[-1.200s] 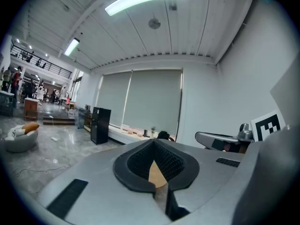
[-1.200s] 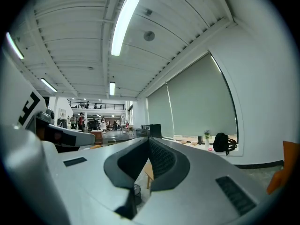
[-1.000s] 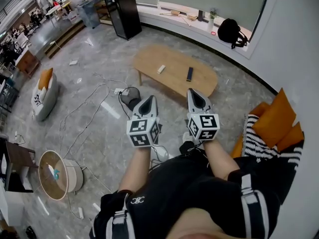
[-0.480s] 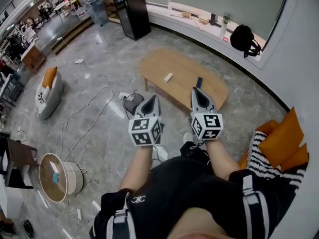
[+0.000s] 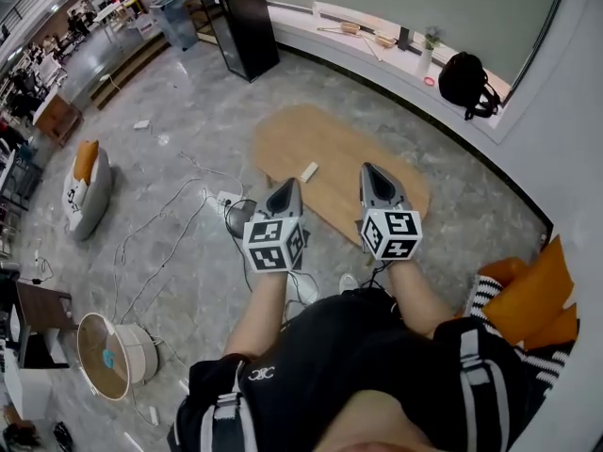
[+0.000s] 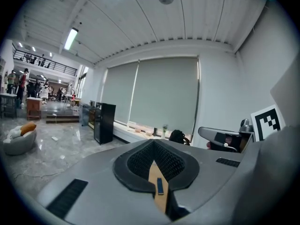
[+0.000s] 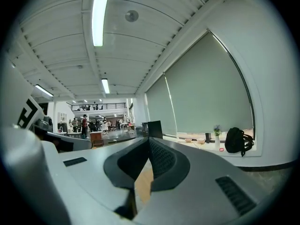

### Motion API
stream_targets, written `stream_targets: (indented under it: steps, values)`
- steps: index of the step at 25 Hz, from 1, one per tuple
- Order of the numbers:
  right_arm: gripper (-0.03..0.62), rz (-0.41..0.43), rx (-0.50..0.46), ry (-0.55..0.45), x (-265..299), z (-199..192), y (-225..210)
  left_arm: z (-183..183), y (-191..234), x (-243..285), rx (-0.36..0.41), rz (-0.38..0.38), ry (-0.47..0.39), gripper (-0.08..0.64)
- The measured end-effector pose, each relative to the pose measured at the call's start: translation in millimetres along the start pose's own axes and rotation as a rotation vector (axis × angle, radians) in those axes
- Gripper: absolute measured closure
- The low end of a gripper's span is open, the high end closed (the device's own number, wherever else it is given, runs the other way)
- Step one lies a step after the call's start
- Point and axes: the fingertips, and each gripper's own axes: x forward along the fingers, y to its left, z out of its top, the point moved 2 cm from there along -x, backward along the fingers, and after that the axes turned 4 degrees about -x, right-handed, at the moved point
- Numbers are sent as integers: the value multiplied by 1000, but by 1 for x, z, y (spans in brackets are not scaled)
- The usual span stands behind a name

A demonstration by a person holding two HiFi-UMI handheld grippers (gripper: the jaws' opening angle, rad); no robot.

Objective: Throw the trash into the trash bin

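Found left hand-held gripper (image 5: 286, 186) and right hand-held gripper (image 5: 371, 171) pressed together, empty; judged white scrap (image 5: 309, 170) on worktop (image 5: 332, 137) light, so pinch across width.

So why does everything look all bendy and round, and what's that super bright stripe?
Head view: the wide lens bends the window ledge and the floor into curves. Left gripper view: there's a black ring round the edges, and the ceiling light glows softly. Right gripper view: the long ceiling lamp is washed out white; that stripe is glare.
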Motion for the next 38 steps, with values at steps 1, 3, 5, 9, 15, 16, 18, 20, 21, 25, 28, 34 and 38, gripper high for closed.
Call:
stream_targets:
  steps: [1,3,5,9,15,16,18,20,21,25,28,34,38]
  values:
    - [581,-2,1,-2,12,3,-10,6,0,16,1,0,2,548]
    - [581,-7,5,-5,35,8,-30,17,-1,46,5,-2,6,547]
    - [581,-12,6,-1,54,10,-51,25,-5,73,4,-7,9,548]
    - [581,-25,2,20,78,5,-73,25,-8,107,12,-23,34,548]
    - [581,-99,11,73,106,-18,-86,19,3,148,19,-102,82,548]
    - [581,-117,15,81,110,-23,-88,16,8,156,22,-110,95,546]
    - [581,-150,25,99,119,-33,-93,10,16,170,15,-125,123,546]
    - [581,-177,29,123,126,-43,-97,2,22,183,4,-142,150,546]
    - [581,-195,28,139,127,-49,-99,-3,23,188,1,-155,168,548]
    - [581,-276,37,221,130,-82,-112,-30,22,206,-19,-213,247,548]
    - [554,-293,50,272,144,-111,-121,-49,29,224,-31,-227,285,547]
    - [488,-344,144,430,168,-194,-133,-108,51,255,-65,-260,389,548]
    - [471,-376,181,536,172,-264,-137,-166,66,278,-66,-270,465,548]
